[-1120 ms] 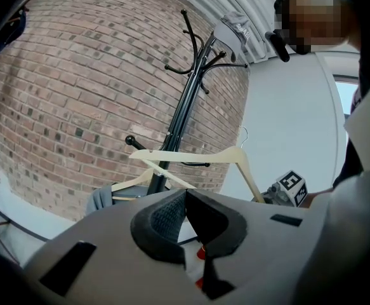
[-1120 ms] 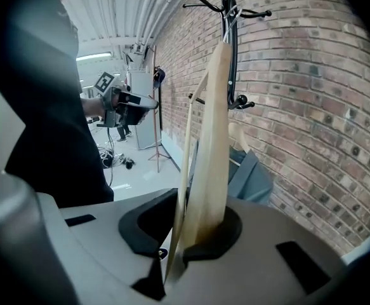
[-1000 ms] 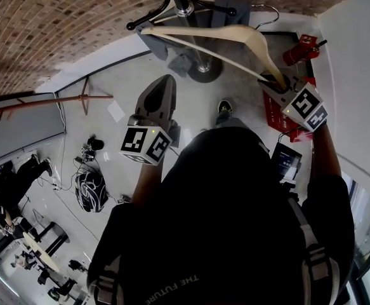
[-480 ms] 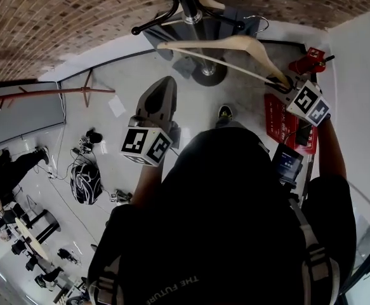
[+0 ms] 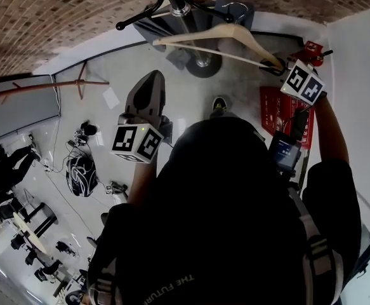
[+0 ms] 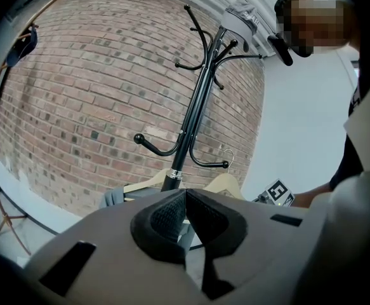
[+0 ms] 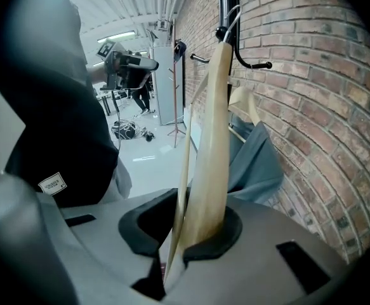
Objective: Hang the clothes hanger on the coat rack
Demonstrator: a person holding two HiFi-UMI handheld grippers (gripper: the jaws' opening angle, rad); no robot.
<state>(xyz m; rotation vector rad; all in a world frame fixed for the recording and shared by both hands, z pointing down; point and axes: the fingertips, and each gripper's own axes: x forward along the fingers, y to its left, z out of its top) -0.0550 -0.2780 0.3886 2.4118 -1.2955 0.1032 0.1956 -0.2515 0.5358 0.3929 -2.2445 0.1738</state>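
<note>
Since the earlier frame, the wooden hanger (image 5: 218, 35) had been carried higher in the head view and closer to the pole of the coat rack (image 5: 179, 5). The right tongs (image 5: 277, 67) had been shifted with it. The left tongs (image 5: 151, 78) had been displaced only a little toward the left of that view.

The top of the coat rack was cut off by the upper edge of the head view, and much of the floor was hidden behind the person's dark torso. In the right gripper view the hanger's wire hook (image 7: 230, 19) was seen rising just beside a black arm of the rack. Whether it was already laid over that arm could not be told.

The hanger was pinched at one shoulder end by the right tongs, with the wood and its thin lower bar both gripped between the pads. It was held out across the front of the rack pole. The left tongs were pressed together on nothing and were held apart from the hanger.

A second wooden hanger (image 7: 245, 107) carrying a grey garment (image 7: 261, 161) was seen already hung on the rack, against the brick wall.
</note>
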